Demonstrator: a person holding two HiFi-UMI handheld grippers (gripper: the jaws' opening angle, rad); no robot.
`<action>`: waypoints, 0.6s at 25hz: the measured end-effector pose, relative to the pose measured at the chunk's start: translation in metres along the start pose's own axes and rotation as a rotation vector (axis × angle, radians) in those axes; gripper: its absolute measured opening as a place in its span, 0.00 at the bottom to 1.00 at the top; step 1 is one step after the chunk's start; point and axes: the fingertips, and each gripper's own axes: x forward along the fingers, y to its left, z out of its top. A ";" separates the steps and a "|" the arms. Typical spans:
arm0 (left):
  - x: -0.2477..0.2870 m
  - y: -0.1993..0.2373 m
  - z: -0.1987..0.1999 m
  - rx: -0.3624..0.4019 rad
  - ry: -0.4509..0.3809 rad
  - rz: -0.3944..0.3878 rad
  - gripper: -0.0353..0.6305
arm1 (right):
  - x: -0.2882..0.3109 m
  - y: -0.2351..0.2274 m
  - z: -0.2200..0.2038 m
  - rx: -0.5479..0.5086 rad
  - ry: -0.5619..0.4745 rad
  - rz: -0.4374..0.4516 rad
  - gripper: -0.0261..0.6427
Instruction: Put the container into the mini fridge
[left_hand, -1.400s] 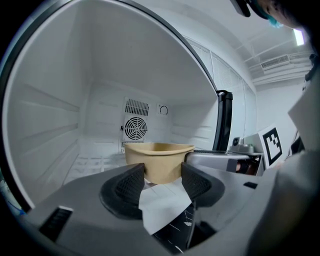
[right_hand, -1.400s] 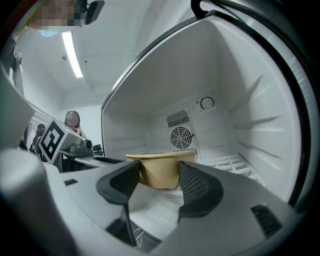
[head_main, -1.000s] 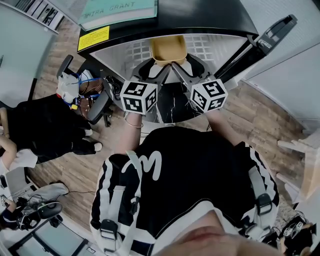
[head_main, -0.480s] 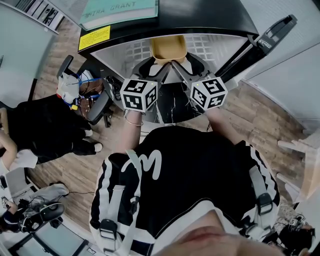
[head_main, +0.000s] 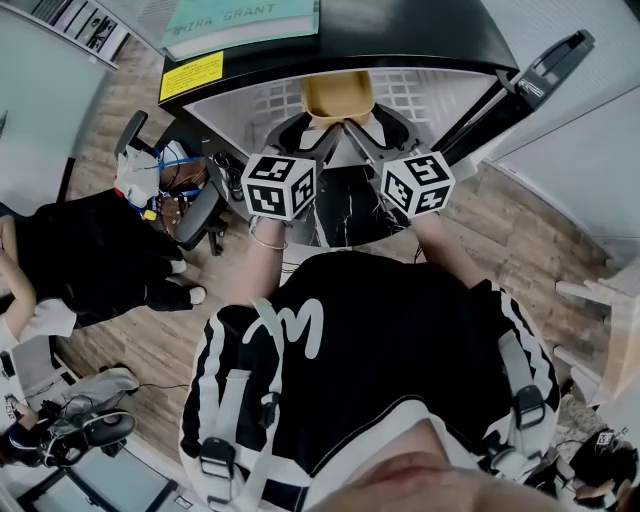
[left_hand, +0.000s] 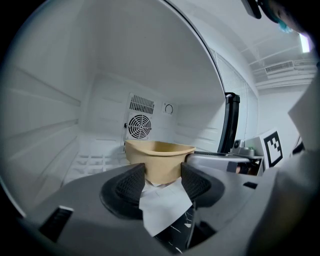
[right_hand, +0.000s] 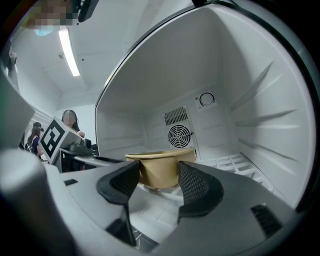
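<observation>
While held inside the fridge (head_main: 420, 30), ahead of the rear fan (left_hand: 139, 126), the container (head_main: 338, 97) is clamped twice: left gripper (left_hand: 162, 174) jaws closed on its wall, right gripper (right_hand: 158, 175) jaws likewise. Shelf (right_hand: 235, 162) contact: cannot tell.

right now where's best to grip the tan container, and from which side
Grip the container by its near tapered wall under the flared rim, coming from the open front of the mini fridge; the rim should stop slipping. The left gripper and right gripper clamp it there.

Bright, even light; edges perhaps warped
</observation>
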 end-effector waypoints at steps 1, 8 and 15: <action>0.000 0.000 0.000 -0.002 -0.001 0.001 0.40 | 0.000 0.000 0.000 0.001 -0.001 0.000 0.42; 0.002 0.002 0.001 -0.011 -0.002 0.001 0.40 | 0.002 -0.002 0.000 0.006 -0.001 -0.006 0.42; 0.005 0.004 0.001 -0.022 0.002 0.004 0.40 | 0.004 -0.005 -0.001 0.012 0.001 -0.011 0.42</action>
